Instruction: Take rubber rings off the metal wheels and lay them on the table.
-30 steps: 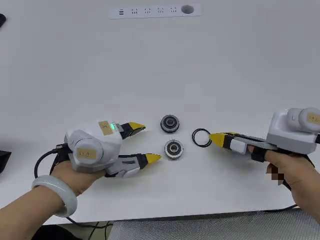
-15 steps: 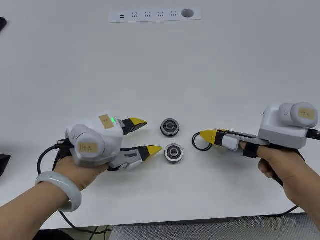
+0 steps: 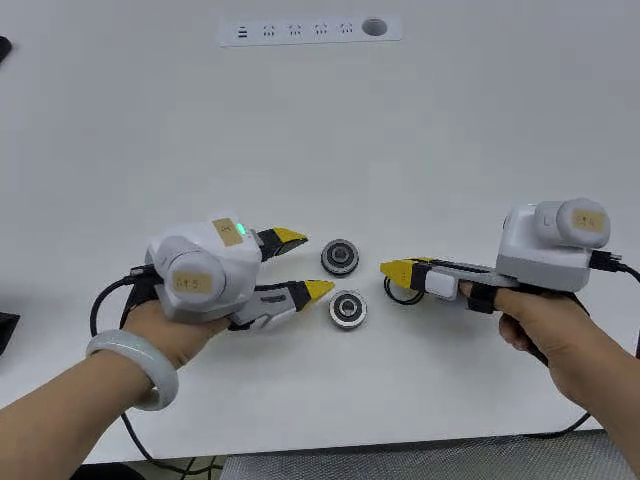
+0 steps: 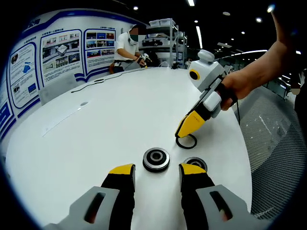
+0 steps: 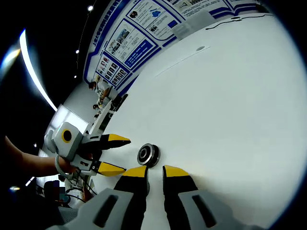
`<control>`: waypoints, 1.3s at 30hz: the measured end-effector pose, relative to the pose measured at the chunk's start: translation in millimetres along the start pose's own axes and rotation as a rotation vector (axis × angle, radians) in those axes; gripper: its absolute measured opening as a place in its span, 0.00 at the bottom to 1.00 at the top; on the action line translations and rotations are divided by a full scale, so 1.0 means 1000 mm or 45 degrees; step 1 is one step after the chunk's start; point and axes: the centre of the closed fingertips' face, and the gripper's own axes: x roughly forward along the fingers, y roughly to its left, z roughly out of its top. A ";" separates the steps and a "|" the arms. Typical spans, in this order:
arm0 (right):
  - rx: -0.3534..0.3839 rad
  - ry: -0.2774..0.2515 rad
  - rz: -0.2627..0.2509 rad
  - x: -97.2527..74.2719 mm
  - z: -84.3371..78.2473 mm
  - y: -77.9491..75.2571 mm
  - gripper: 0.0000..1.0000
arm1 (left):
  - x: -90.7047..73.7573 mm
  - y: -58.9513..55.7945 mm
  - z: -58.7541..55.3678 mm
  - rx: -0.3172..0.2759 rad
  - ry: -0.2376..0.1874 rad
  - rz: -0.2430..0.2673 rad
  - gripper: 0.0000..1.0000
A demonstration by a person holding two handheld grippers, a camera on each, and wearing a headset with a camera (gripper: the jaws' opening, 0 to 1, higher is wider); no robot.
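Black ring (image 3: 387,291) lies flat on the white table (image 3: 300,130), just under the tip of the right gripper (image 3: 398,271). That gripper's jaws are only a little apart and hold nothing. At 9 o'clock from the ring sit the far wheel (image 3: 340,256) and the near wheel (image 3: 347,308), close to each other. At 9 o'clock from them, the left gripper (image 3: 305,263) has its jaws wide apart, with nothing in them. A power strip (image 3: 310,27) lies at 12 o'clock.

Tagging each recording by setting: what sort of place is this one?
Probably an indoor lab or demo hall, not a home. A long white workbench carries a power strip, illustrated display boards line the wall, and a shelving rack stands beyond another person at the bench's far end.
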 end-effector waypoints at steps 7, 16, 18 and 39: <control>-0.006 0.003 0.008 0.004 0.002 0.002 0.13 | 0.005 -0.001 0.004 0.008 -0.001 -0.011 0.33; -0.009 0.012 0.018 0.009 0.001 0.004 0.13 | 0.013 -0.003 0.007 0.009 0.007 -0.025 0.27; -0.009 0.013 0.020 0.010 0.001 0.004 0.13 | 0.015 -0.003 0.008 0.015 0.011 -0.026 0.26; 0.000 0.010 0.034 0.015 0.003 0.005 0.12 | 0.033 -0.003 0.007 0.071 0.070 -0.061 0.18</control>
